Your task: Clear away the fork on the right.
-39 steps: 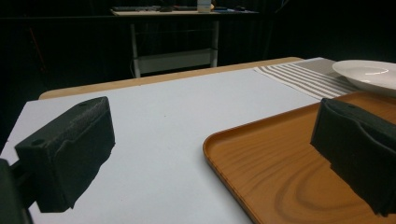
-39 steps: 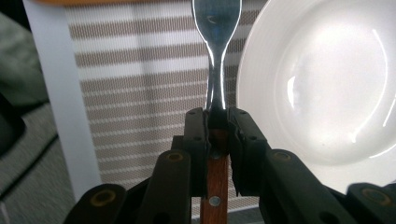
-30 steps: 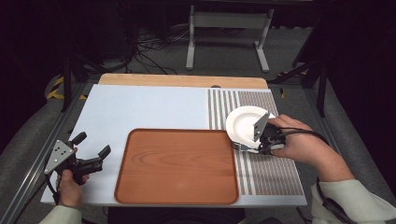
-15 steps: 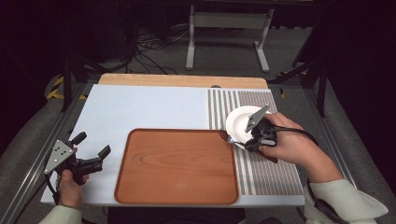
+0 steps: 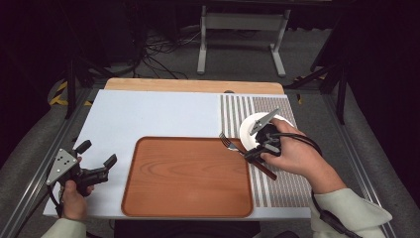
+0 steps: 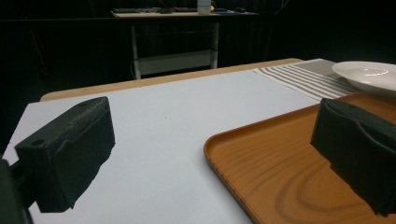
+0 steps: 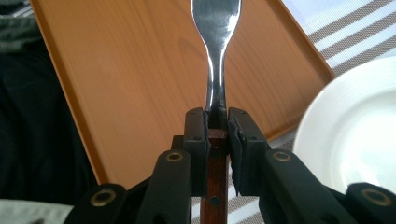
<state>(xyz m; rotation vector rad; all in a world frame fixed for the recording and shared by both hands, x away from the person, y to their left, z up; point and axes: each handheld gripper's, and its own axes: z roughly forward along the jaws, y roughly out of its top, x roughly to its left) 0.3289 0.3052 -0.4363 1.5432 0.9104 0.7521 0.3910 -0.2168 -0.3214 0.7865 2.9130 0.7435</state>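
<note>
We see the right gripper [image 5: 253,152] holding a fork [image 5: 233,146] over the right edge of the wooden tray [image 5: 188,178], its jaws pinching the fork where the metal neck meets the dark wooden handle. In the right gripper view the fork [image 7: 216,56] runs straight up from between the two black jaws, its shiny neck clamped tight, with the tray [image 7: 140,79] lying beneath it. From the high view, the tines point toward the tray's upper right corner, and the handle slants back over the striped mat [image 5: 277,183] under the person's right hand [image 5: 292,156]. A white plate [image 5: 250,131] sits on that mat just behind the gripper, and we see its rim at the right of the right gripper view [image 7: 355,135] too.

The left gripper [image 5: 96,158] rests at the front left of the tabletop [image 5: 148,114], well apart from the fork, beside the tray's left edge. Its jaws are spread wide with nothing between them, and in the left gripper view we look past them across the pale tabletop [image 6: 163,116] to the tray [image 6: 280,163] and the plate [image 6: 369,74].
</note>
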